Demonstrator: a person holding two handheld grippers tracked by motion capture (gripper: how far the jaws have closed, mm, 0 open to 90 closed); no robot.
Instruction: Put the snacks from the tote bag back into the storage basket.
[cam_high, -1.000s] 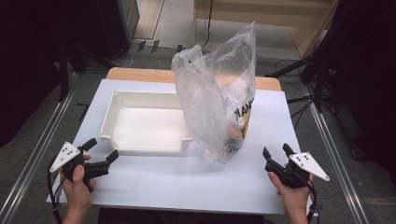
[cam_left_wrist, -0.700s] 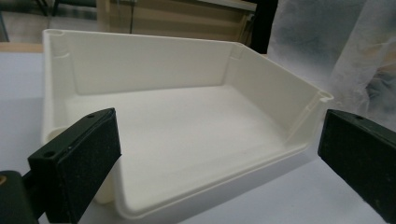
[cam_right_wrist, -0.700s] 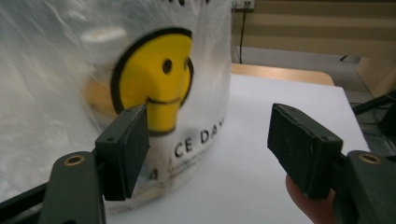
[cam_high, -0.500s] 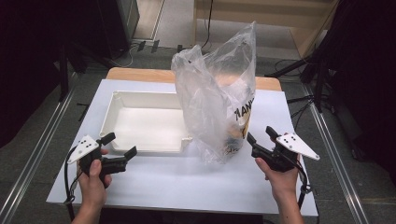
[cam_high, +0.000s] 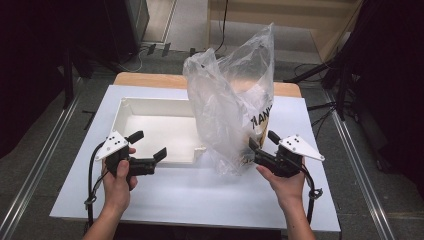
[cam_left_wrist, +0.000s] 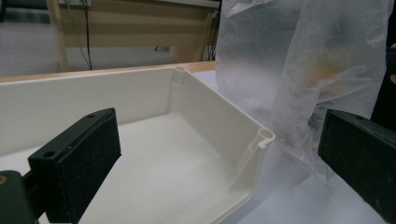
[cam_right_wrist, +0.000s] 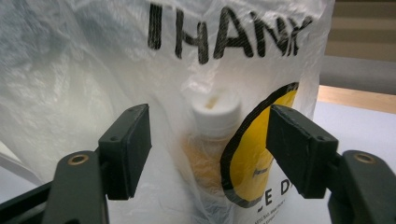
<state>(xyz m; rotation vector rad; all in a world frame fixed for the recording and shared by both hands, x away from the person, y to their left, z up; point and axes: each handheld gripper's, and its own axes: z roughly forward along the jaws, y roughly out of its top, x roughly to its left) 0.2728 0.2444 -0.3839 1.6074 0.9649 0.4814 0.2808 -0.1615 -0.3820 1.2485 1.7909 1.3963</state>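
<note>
A clear plastic bag with black lettering and a yellow mark stands upright on the white table. Through the bag I see a bottle with a white cap and orange contents. Left of the bag lies a shallow white tray. My right gripper is open at the bag's lower right side. Its jaws have just been closing a little, and the pads press on nothing. My left gripper is wide open just in front of the tray, facing its near right corner.
A wooden board edges the table's far side. Metal rails run along the floor on both sides. Cables and dark stands lie beyond the table. The white tabletop reaches from the tray to the near edge.
Both hands have moved forward and up from the table's near corners. The left gripper came to the tray's front wall, the right one to the bag's side. The bag has not moved.
</note>
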